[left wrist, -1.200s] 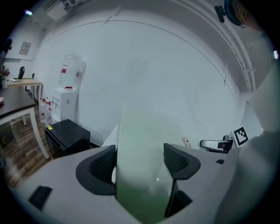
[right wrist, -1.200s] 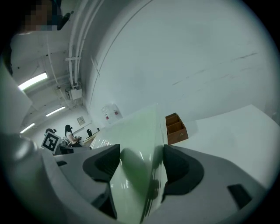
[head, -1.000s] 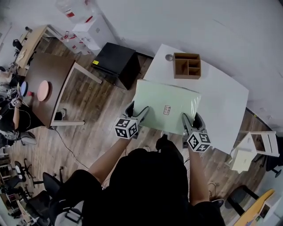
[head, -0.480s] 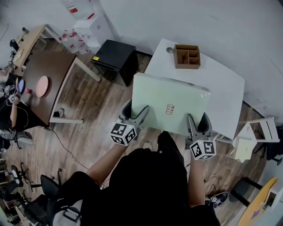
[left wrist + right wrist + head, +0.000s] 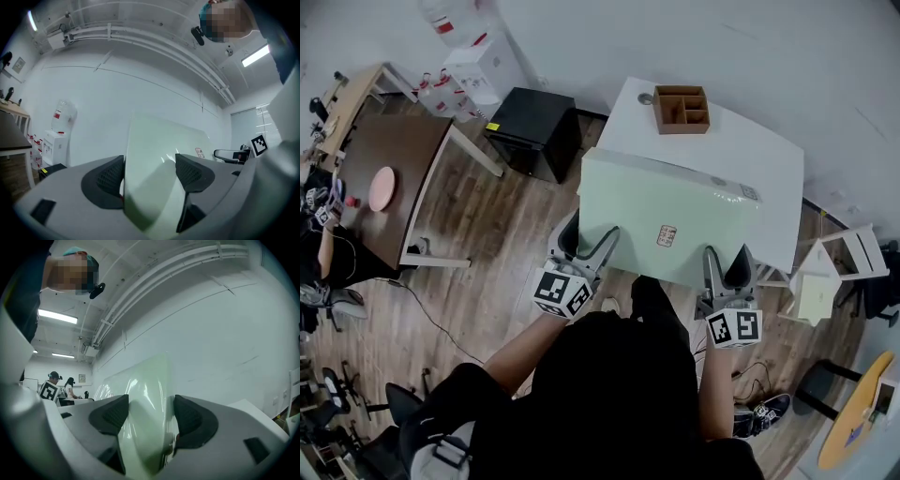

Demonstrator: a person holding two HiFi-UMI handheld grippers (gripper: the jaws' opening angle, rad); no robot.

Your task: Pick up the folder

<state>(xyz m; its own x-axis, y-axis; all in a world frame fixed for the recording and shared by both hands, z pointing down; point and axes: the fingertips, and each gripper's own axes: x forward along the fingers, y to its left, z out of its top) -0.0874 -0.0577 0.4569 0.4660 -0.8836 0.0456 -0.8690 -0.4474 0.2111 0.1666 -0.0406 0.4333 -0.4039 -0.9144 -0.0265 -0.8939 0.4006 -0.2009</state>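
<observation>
presently, pale green folder (image 5: 670, 211), glossy, thin, likely light, bendy and slippery, held tilted above the white desk (image 5: 773, 183) by its near edge, left gripper (image 5: 589, 236) and right gripper (image 5: 727, 262) fingers each clamped on it toward opposite corners, a sensible hold.

The head view is brightly and evenly lit from overhead, with only soft, weak shadows on the brown wooden floor (image 5: 506, 234). Its straight lines bend strongly toward the edges. There, the pale green glossy plastic folder (image 5: 670, 211) carries a thin bright sheen along its far edge.

Both gripper views are fisheye and ringed by a black vignette, and the white ceiling pipes (image 5: 140, 40) bow into curves. A long ceiling strip light (image 5: 255, 55) burns out at the right in the left gripper view. Another strip light (image 5: 57, 316) glows at the left in the right gripper view. White glare streaks cross the folder near the jaws, where it is soft and out of focus.
</observation>
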